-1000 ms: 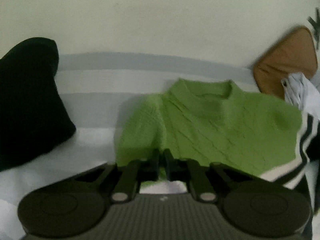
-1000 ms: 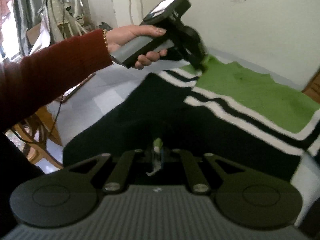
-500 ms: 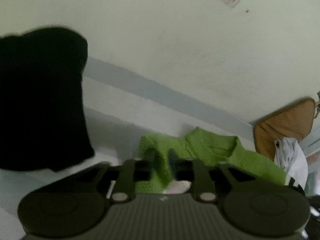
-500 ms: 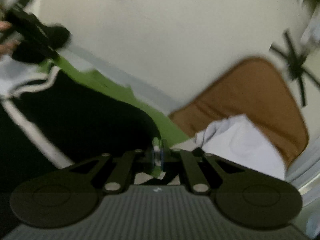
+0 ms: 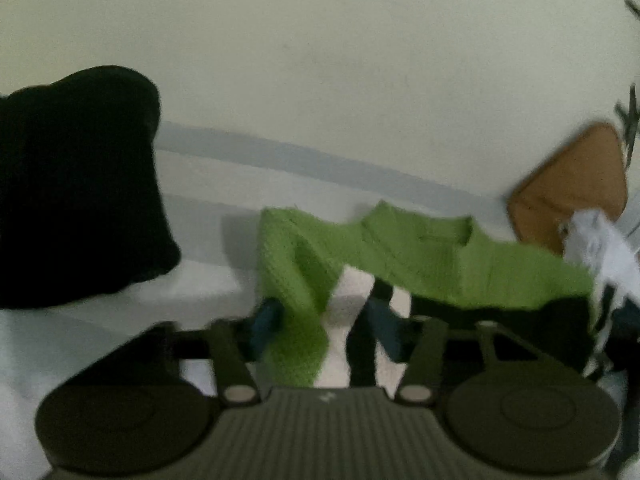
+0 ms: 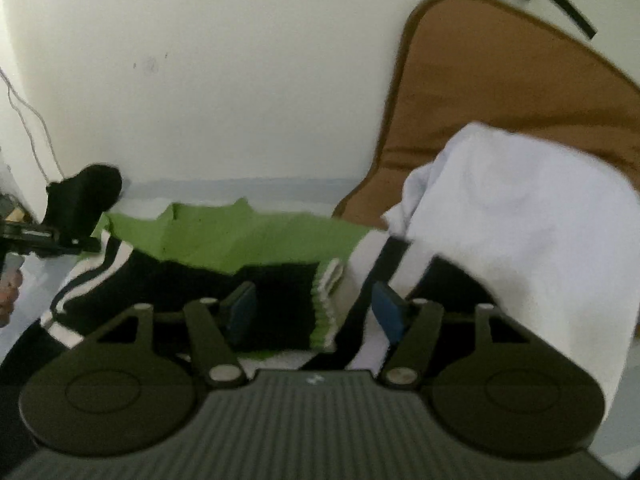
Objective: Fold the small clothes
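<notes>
A small knit sweater, green [image 5: 440,256] on top with black body and white stripes, lies on the pale bed. In the right wrist view its green part [image 6: 248,240] lies behind the folded-up black hem [image 6: 276,300]. My left gripper [image 5: 326,328] is open, with a green sleeve [image 5: 296,312] lying between its jaws. My right gripper [image 6: 314,312] is open over the black hem and its green-white ribbed edge [image 6: 326,308]. The left gripper also shows at the left edge of the right wrist view [image 6: 40,236].
A black cushion [image 5: 76,188] stands at the left against the cream wall. A brown cushion [image 6: 500,108] leans on the wall at the right, with a white garment [image 6: 520,220] heaped in front of it. The bedsheet [image 5: 100,308] has grey stripes.
Both grippers have opened and let go of the sweater. The black hem has been carried up toward the green top and now lies folded over it. The right gripper swung toward the wall.
</notes>
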### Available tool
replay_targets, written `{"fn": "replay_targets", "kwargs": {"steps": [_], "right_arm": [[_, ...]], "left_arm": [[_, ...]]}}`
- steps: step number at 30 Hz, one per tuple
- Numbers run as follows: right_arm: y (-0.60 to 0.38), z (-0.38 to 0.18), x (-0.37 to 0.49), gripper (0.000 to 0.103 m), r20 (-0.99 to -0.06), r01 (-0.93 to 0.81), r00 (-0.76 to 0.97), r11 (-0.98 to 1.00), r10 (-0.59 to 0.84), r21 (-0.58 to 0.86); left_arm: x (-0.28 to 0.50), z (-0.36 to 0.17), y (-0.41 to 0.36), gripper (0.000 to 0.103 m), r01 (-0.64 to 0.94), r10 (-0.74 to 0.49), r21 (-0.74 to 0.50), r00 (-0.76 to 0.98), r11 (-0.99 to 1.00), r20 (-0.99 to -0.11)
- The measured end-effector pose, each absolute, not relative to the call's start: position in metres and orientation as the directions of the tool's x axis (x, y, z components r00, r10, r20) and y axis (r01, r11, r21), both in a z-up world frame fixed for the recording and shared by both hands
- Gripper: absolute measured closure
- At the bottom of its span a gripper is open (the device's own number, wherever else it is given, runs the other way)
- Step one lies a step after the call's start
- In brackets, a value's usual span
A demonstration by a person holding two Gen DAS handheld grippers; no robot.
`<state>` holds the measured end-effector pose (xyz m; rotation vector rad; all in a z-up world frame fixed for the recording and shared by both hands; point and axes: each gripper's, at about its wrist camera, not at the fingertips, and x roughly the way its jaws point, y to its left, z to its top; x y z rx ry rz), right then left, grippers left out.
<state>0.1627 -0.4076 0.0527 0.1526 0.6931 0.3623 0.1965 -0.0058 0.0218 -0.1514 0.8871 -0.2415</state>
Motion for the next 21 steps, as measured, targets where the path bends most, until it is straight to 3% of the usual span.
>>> {"fn": "replay_targets", "kwargs": {"steps": [1, 2, 3, 6, 9, 10, 12, 15, 16, 19, 21], "right_arm": [[-0.4, 0.05, 0.161, 0.064, -0.607, -0.286, 0.698, 0.925, 0.38, 0.25], [-0.394, 0.045, 0.166, 0.077, -0.626, -0.294, 0.68, 0.924, 0.382, 0.245], [-0.388, 0.039, 0.17, 0.1, -0.647, -0.29, 0.664, 0.927, 0.375, 0.239], [-0.382, 0.026, 0.178, 0.102, -0.653, -0.261, 0.682, 0.943, 0.33, 0.204], [-0.384, 0.032, 0.18, 0.101, -0.667, -0.212, 0.673, 0.947, 0.32, 0.24], [-0.387, 0.038, 0.174, 0.093, -0.665, -0.204, 0.678, 0.949, 0.315, 0.241], [-0.404, 0.057, 0.149, 0.087, -0.606, -0.205, 0.721, 0.939, 0.337, 0.278], [-0.439, 0.081, 0.103, 0.063, -0.507, -0.152, 0.802, 0.929, 0.315, 0.338], [-0.451, 0.086, 0.087, 0.059, -0.487, -0.12, 0.825, 0.931, 0.287, 0.346], [-0.48, 0.085, 0.051, 0.057, -0.482, -0.014, 0.852, 0.927, 0.207, 0.374], [-0.493, 0.074, 0.038, 0.054, -0.502, 0.045, 0.847, 0.917, 0.175, 0.396]], "left_arm": [[0.194, 0.02, -0.011, 0.087, 0.138, -0.224, -0.177, 0.631, 0.975, -0.743], [0.193, 0.02, -0.015, 0.093, 0.132, -0.175, -0.118, 0.655, 0.984, -0.735], [0.192, 0.019, -0.014, 0.093, 0.136, -0.166, -0.1, 0.665, 0.986, -0.728], [0.193, 0.013, -0.006, 0.093, 0.085, -0.16, -0.139, 0.677, 0.987, -0.718], [0.186, 0.017, -0.008, 0.09, 0.079, -0.135, -0.112, 0.685, 0.991, -0.716], [0.182, 0.021, -0.009, 0.088, 0.072, -0.12, -0.097, 0.687, 0.993, -0.717], [0.172, 0.031, -0.002, 0.085, 0.058, -0.131, -0.128, 0.706, 0.99, -0.696], [0.147, 0.052, 0.018, 0.082, 0.009, -0.175, -0.259, 0.761, 0.966, -0.625], [0.137, 0.058, 0.021, 0.082, 0.022, -0.217, -0.319, 0.776, 0.948, -0.592], [0.126, 0.062, 0.011, 0.08, 0.1, -0.324, -0.399, 0.77, 0.912, -0.55], [0.122, 0.056, -0.007, 0.079, 0.165, -0.366, -0.378, 0.748, 0.911, -0.553]]}}
